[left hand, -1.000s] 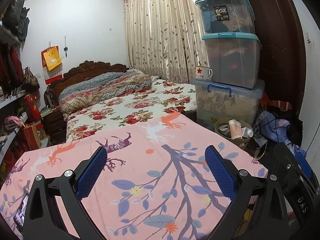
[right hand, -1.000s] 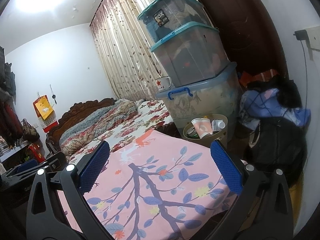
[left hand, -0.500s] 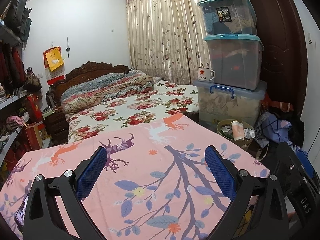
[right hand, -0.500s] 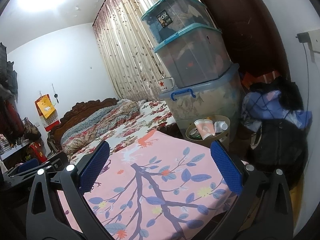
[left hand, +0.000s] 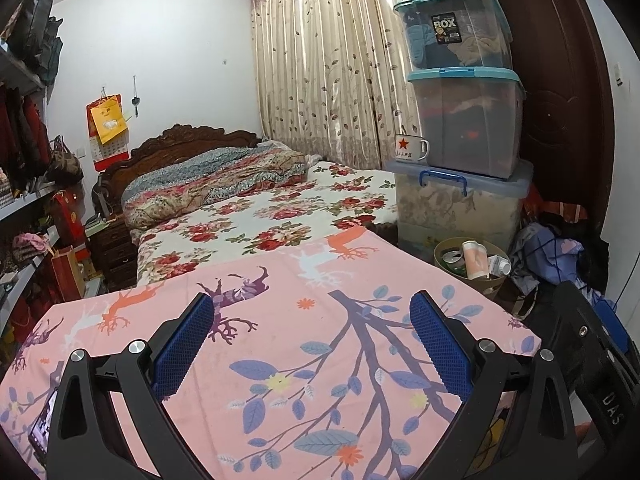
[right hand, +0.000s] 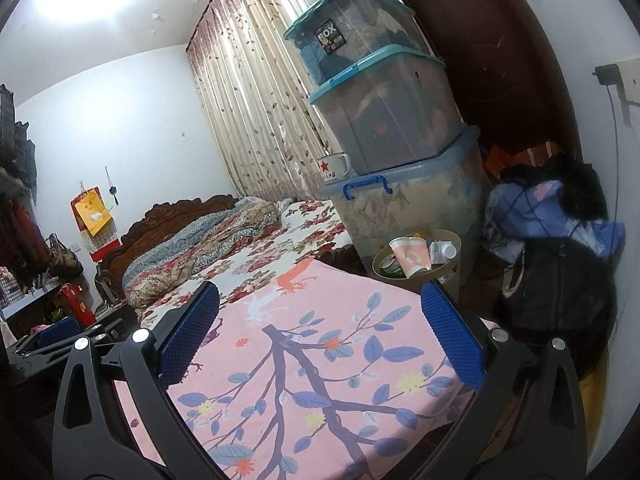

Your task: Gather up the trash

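A round tan trash bin (left hand: pixel 494 280) (right hand: pixel 454 240) stands on the floor by the bed's right side. It holds a paper cup (left hand: pixel 474 258) (right hand: pixel 412 254), a can (left hand: pixel 452 258) and a small white bottle (right hand: pixel 442 249). My left gripper (left hand: pixel 312 344) hovers open over the pink sheet (left hand: pixel 280 340), nothing between its blue pads. My right gripper (right hand: pixel 318 334) is open too, above the same pink sheet (right hand: pixel 320 360), with the bin just beyond its right finger. No loose trash shows on the bed.
Three stacked plastic storage boxes (left hand: pixel 468 120) (right hand: pixel 384 120) stand behind the bin, an enamel mug (left hand: pixel 412 147) on the lowest lid. Clothes and a dark bag (right hand: pixel 560 280) pile at the right. Shelves (left hand: pixel 28 200) line the left wall. A phone (left hand: pixel 42 424) lies on the sheet's near left.
Both views have drifted slightly, so the bin and boxes sit a little further right and lower. Both grippers stay open and empty.
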Available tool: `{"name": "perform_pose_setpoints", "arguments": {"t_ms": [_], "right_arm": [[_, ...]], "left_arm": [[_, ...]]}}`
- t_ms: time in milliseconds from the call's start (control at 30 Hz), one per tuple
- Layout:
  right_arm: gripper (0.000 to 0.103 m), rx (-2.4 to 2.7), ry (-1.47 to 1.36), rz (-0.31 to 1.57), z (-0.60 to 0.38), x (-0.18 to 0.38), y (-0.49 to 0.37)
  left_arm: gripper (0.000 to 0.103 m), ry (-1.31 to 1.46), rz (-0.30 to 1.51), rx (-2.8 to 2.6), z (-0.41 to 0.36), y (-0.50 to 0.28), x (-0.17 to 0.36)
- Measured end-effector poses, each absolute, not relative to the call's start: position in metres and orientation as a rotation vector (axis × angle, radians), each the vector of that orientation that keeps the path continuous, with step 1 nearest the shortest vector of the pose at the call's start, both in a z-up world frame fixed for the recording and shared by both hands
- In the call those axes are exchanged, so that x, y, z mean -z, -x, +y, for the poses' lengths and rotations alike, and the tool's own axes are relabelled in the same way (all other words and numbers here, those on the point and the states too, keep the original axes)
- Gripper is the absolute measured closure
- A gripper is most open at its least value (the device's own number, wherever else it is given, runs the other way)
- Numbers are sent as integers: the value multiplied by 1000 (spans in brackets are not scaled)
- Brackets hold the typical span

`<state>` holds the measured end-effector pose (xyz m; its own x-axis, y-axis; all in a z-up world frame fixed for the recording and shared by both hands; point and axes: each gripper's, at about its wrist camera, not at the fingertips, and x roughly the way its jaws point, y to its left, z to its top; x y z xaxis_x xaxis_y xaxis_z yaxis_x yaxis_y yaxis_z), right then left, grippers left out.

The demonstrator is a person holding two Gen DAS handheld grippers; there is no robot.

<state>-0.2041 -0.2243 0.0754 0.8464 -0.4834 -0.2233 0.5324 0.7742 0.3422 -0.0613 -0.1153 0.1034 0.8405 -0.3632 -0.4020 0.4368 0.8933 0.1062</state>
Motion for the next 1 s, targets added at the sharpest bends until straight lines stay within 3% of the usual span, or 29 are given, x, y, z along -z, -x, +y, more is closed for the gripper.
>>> {"name": "perform_pose_setpoints", "arguments": {"t_ms": [1000], "right_arm": [[3,539,-414,139,-229,-72,201]], "left_arm": [[9,-173,411,459,-116,60,-103]]}}
